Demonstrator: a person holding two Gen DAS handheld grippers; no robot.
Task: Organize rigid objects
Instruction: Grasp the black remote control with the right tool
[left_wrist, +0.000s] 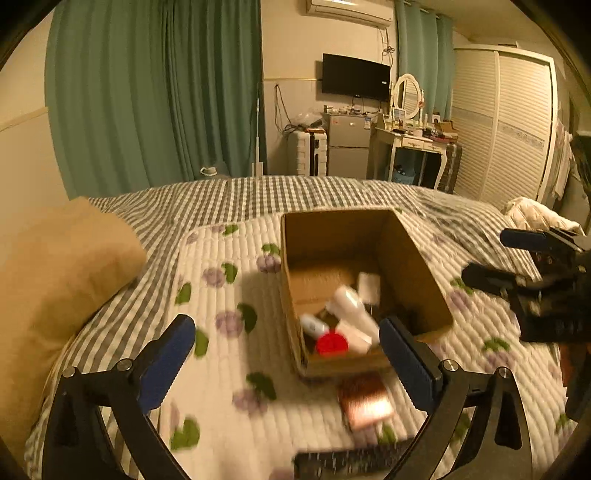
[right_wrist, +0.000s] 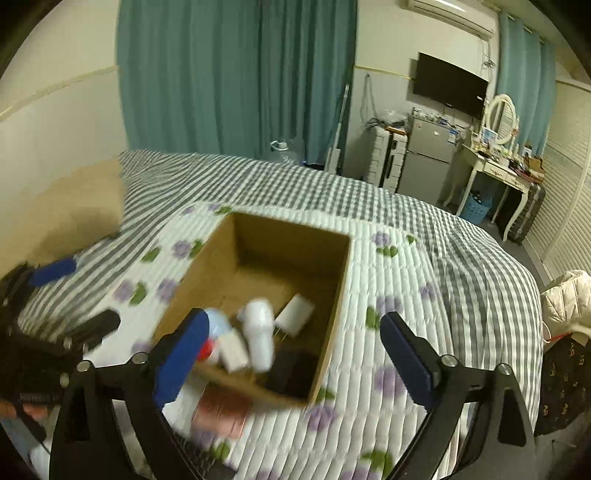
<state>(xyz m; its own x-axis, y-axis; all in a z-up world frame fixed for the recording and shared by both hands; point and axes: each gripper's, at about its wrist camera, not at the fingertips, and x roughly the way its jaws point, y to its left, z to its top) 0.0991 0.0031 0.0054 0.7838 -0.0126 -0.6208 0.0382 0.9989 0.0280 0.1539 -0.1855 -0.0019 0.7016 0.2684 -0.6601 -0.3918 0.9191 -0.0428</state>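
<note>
An open cardboard box (left_wrist: 402, 258) (right_wrist: 332, 306) sits on the flowered quilt. Inside lie a white bottle (left_wrist: 352, 306) (right_wrist: 258, 332), a white charger block (left_wrist: 369, 286) (right_wrist: 295, 314), a red-capped item (left_wrist: 332, 343) and a dark object (right_wrist: 291, 373). A pink-brown flat box (left_wrist: 365, 400) (right_wrist: 221, 410) lies on the quilt just in front of the cardboard box. A dark remote-like object (left_wrist: 351, 461) lies nearer still. My left gripper (left_wrist: 288, 354) is open and empty above the quilt before the box. My right gripper (right_wrist: 291, 350) is open and empty over the box's near right side; it shows in the left wrist view (left_wrist: 491, 258).
A tan pillow (left_wrist: 55, 288) lies at the left of the bed. The grey checked bedspread (left_wrist: 258, 199) runs to the far edge. A white jacket (right_wrist: 569, 299) lies at the right. Beyond are curtains, a fridge (left_wrist: 347, 144) and a dressing table.
</note>
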